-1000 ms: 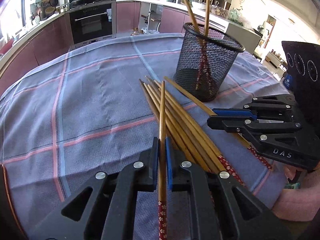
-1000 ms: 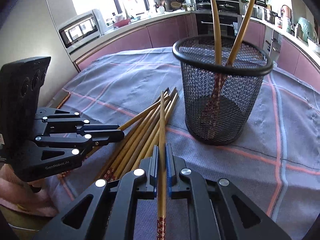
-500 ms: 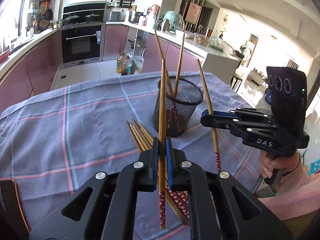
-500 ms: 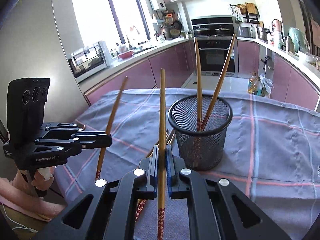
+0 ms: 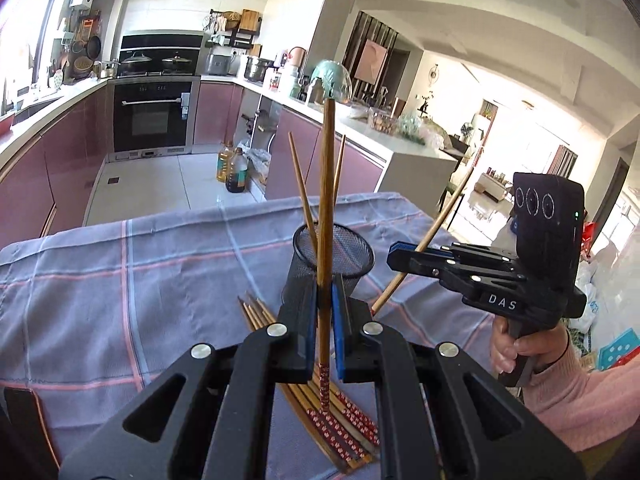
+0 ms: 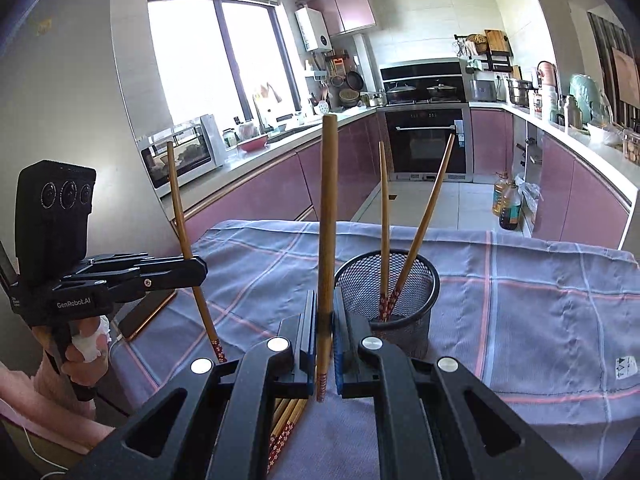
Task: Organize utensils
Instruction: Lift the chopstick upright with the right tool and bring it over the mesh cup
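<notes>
- Both tools are clenched, each on one chopstick: my left tool [image 5: 325, 312] grips a chopstick [image 5: 326, 216] held upright, its red patterned end hanging below the pads, and my right tool [image 6: 325, 320] grips another chopstick [image 6: 327, 216] the same way.
- From the left wrist view, my right tool [image 5: 404, 258] sits to the right of the mesh cup [image 5: 334, 258], its chopstick [image 5: 432, 236] tilted.
- From the right wrist view, my left tool [image 6: 192, 272] sits well to the left of the mesh cup [image 6: 388, 292], its chopstick [image 6: 188, 248] leaning slightly.
- Two chopsticks [image 6: 384, 220] stand in the black mesh cup, red ends down, leaning apart.
- More loose chopsticks [image 5: 340, 416] lie bundled on the tabletop, just beside the cup and under my tools.
- Covering the tabletop is a grey-blue cloth [image 5: 140, 280] with pink and pale blue check lines.
- Around it is a kitchen with pink cabinets [image 6: 256, 200], a built-in black oven [image 5: 150, 116], pots on the hob, a bright window [image 6: 200, 60], and oil bottles [image 5: 232, 168] on the floor.
</notes>
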